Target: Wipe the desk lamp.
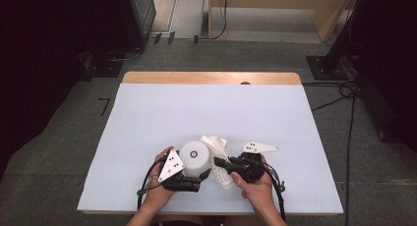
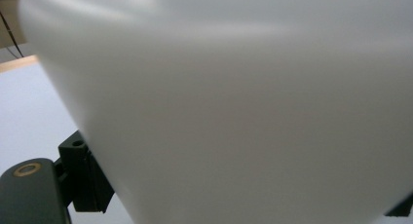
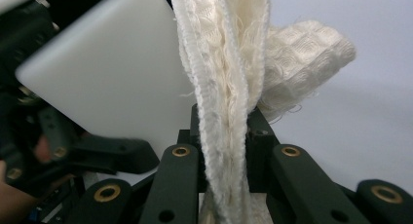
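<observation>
High view: the person's 2 hands come in from the bottom edge, close together at the near middle of the desk (image 1: 147,113), which is covered in white. The left tool (image 1: 194,179) holds a white cup (image 1: 195,158), upside down with its round base facing the camera. The cup sits just above the tool's black body. The right tool (image 1: 221,163) points left toward the cup, with a white waffle cloth (image 1: 217,146) in its tip. The cloth fans out beyond the cup's right side, and a second part of it hangs below the tool. Cup and cloth are touching or just beside each other.

Left gripper view: the cup's smooth white wall (image 2: 234,112) lies right against the camera, blurred. A black jaw sits at its lower left edge and a corner of the other at the lower right, so the left tool is clamped across the cup.

Right gripper view: the right tool (image 3: 229,151) is pinched tight on the cloth (image 3: 229,78), which rises as a folded band straight up from between the jaws, a bunched end flopping to the right. The cup (image 3: 117,83) lies just left of the cloth, tilted, with the left tool's (image 3: 97,153) black jaw under it.
</observation>
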A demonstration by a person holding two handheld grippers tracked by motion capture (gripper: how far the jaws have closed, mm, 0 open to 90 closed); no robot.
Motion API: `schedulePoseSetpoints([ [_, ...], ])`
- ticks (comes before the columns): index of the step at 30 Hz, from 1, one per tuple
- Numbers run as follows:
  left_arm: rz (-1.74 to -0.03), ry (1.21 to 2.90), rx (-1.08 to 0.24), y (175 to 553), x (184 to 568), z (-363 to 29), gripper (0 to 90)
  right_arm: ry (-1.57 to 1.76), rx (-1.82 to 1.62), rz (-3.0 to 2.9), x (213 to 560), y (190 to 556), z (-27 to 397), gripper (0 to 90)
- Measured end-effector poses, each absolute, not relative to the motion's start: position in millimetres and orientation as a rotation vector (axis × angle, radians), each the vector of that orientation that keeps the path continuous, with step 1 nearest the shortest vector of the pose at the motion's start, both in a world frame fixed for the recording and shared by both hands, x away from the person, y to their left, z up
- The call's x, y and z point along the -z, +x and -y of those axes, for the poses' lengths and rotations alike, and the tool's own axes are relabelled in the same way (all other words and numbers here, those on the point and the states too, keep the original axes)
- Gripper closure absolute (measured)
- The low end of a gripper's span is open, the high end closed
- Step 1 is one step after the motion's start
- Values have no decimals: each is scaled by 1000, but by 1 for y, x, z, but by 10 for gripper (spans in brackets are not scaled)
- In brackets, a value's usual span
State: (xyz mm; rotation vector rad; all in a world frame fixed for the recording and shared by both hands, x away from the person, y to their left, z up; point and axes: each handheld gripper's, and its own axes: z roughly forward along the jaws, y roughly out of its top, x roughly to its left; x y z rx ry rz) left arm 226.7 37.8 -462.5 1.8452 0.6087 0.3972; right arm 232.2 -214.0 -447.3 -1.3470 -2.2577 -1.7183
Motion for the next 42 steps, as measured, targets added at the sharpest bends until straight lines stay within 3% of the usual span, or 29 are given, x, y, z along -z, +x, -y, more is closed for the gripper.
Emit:
schedulePoseSetpoints([
  [6,-597,1898,-401,228,469,-32,83,-1298,1833,2248,426,225,220,790],
  [10,-601,1895,-359,236,475,-34,83,-1343,1787,2264,436,229,220,790],
  [20,-609,1942,-401,243,489,-41,82,-1454,1763,2222,445,236,233,790],
  [23,-660,1912,-405,241,487,-43,72,-1459,1749,2223,448,237,233,790],
  [25,-679,1876,-384,238,481,-46,0,-1461,1750,2225,448,238,234,790],
  [33,-924,1788,-527,220,478,-31,0,-1477,1736,2229,451,238,234,790],
  [38,-985,1781,-586,214,484,-22,74,-1464,1724,2239,452,236,229,790],
  [42,-965,1789,-592,215,483,-23,83,-1452,1716,2246,454,237,227,790],
])
